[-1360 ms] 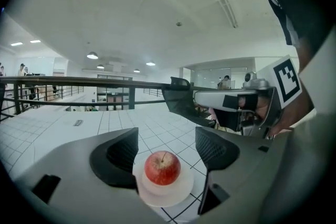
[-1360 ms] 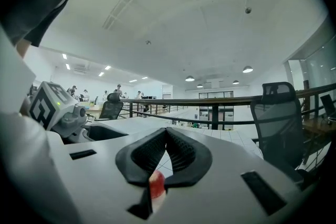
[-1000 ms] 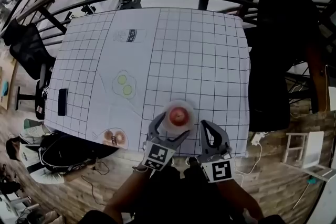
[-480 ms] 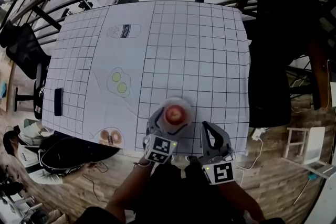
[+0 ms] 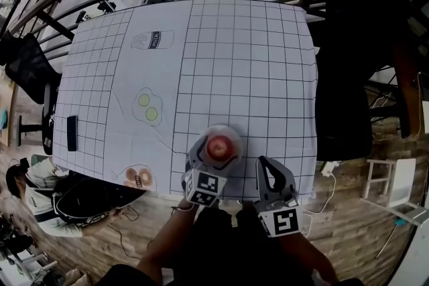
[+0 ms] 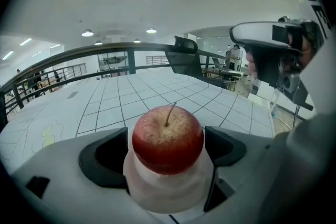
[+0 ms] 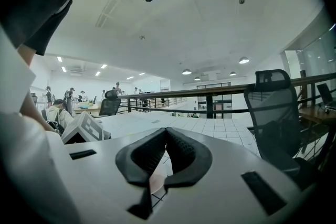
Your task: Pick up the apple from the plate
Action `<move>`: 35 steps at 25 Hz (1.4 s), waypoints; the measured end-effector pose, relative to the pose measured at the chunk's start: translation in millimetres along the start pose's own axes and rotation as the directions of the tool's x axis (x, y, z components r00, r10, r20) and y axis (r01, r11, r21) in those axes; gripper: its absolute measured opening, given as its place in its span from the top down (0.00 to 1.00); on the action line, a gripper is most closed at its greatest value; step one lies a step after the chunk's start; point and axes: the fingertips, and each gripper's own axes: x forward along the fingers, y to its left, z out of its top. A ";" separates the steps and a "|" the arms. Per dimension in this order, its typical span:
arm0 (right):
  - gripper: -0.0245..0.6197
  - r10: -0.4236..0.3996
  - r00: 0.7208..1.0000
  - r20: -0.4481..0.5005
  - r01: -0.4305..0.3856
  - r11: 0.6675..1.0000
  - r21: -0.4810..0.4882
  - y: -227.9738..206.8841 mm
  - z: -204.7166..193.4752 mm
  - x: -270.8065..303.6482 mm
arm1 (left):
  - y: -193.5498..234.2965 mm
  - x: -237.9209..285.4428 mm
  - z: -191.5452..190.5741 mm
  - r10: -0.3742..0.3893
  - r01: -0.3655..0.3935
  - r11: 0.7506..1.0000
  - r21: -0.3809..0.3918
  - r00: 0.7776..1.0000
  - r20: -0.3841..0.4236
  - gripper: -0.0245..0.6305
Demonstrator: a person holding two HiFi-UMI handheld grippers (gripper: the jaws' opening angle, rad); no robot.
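Apple is sitting on its plate near the table's front edge. I'm reaching my left gripper forward, jaws spread wide either side of it. My right gripper is hanging back alongside, jaws pressed together and empty.

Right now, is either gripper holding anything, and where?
Right gripper is shut, empty. Left gripper flanks the apple at its sides, on the plate; a firm hold cannot be told.
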 end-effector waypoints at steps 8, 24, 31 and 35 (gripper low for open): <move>0.93 0.000 1.000 0.008 0.000 1.000 0.016 -4.1 1.0 1.0 | 3.7 2.8 -0.8 0.000 0.000 1.000 -0.021 1.000 -0.005 0.28; 0.93 0.005 1.000 0.023 -0.005 1.000 0.014 -4.4 5.9 -5.8 | 1.6 2.2 2.7 0.011 -0.011 1.000 -0.011 1.000 -0.010 0.32; 0.93 -0.003 0.999 0.035 0.002 1.000 0.011 -3.1 9.2 -11.0 | 3.0 -13.3 21.0 0.012 -0.011 1.000 -0.015 0.999 0.032 0.32; 0.93 0.006 0.999 0.038 -0.006 1.000 0.003 -0.4 12.3 -8.8 | 5.8 -23.8 37.4 0.024 -0.026 0.999 0.044 0.999 0.047 0.32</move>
